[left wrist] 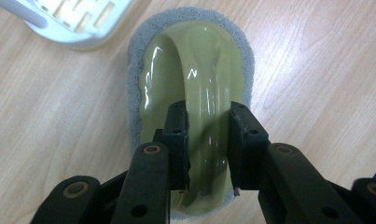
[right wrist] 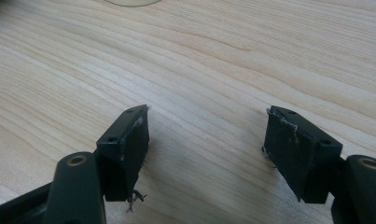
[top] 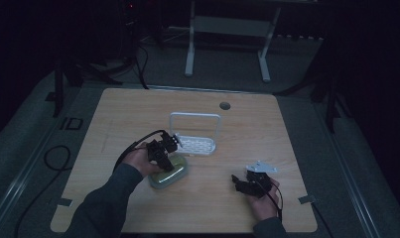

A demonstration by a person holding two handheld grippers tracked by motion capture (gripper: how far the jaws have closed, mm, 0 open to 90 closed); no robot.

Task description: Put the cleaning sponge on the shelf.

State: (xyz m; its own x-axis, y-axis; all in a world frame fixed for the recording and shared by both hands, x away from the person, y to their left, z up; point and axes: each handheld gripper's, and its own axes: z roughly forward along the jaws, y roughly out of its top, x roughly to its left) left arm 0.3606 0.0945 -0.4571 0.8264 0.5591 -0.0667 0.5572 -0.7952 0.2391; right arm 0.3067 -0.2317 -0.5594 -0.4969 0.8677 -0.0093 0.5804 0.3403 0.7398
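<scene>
High view: dim room, light wooden table (top: 138,114) with a round cable hole (top: 225,105) near the far edge. Left gripper (top: 164,157) sits on a scrubbing sponge (top: 175,174), pale green top with a grey pad under it, lying left of the table's centre on the near half. Just behind the sponge, touching or nearly so, a white plastic holder (top: 197,145) with a slotted base and an upright loop-shaped frame. Right gripper (top: 244,185) is low over bare wood at the near right, well apart from the sponge, grey three-cornered plate on top. Both forearms come in from the bottom, dark sleeves. White desk legs (top: 189,54) stand on the floor beyond the table.

Left gripper view: looking straight down on the sponge (left wrist: 195,56). Glossy yellow-green plastic top with a raised arched handle, grey scouring pad showing as a rim all round. Left gripper (left wrist: 208,140) straddles the handle, both pads against its sides, pinching it. Sponge lies flat on the wood. Corner of the white holder (left wrist: 78,23) at upper left, close to the sponge, contact unclear.

Right gripper view: right gripper (right wrist: 206,140) spread wide, nothing between the pads, bare wood grain below. Frayed threads hang off the pad edges. Edge of a pale rounded thing (right wrist: 132,2) at the top border, too cropped to name.
</scene>
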